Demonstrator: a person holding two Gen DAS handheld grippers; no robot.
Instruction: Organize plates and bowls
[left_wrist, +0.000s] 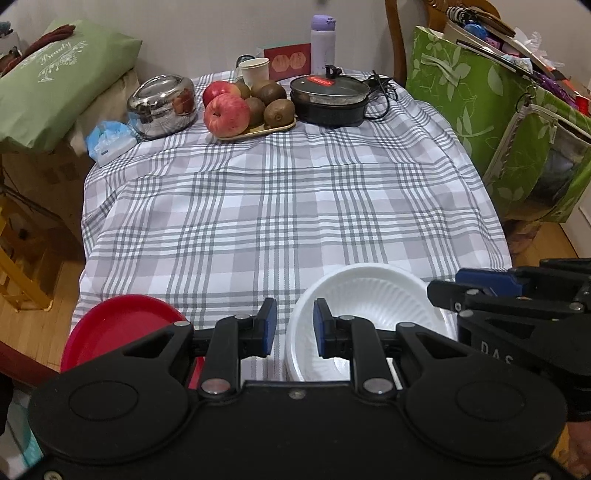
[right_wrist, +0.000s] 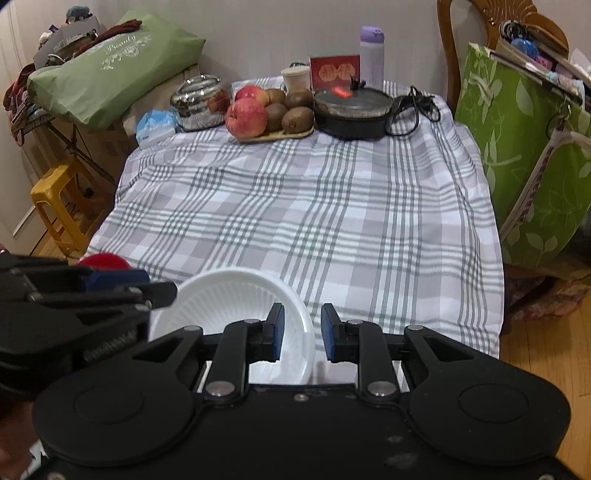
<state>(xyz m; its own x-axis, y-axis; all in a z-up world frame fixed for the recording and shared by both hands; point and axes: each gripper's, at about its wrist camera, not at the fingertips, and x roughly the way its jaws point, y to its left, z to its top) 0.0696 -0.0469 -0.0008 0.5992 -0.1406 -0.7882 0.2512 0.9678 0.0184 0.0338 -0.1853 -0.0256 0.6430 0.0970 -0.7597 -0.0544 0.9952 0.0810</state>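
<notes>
A white ribbed bowl (left_wrist: 369, 295) sits at the near edge of the checked tablecloth (left_wrist: 277, 206); it also shows in the right wrist view (right_wrist: 229, 299). A red plate (left_wrist: 118, 328) lies to its left, and a sliver of it shows in the right wrist view (right_wrist: 105, 260). My left gripper (left_wrist: 294, 328) is open, straddling the bowl's left rim. My right gripper (right_wrist: 303, 332) is open, straddling the bowl's right rim, and it shows in the left wrist view (left_wrist: 480, 291) at the right.
At the far end stand a steel pot (left_wrist: 162, 103), a fruit tray of apples and kiwis (left_wrist: 247, 107), a black electric pan (left_wrist: 328, 99), a paper cup (left_wrist: 254, 72) and a purple bottle (left_wrist: 322, 44). A green bag (left_wrist: 498, 122) stands right, a yellow stool (right_wrist: 59, 210) left.
</notes>
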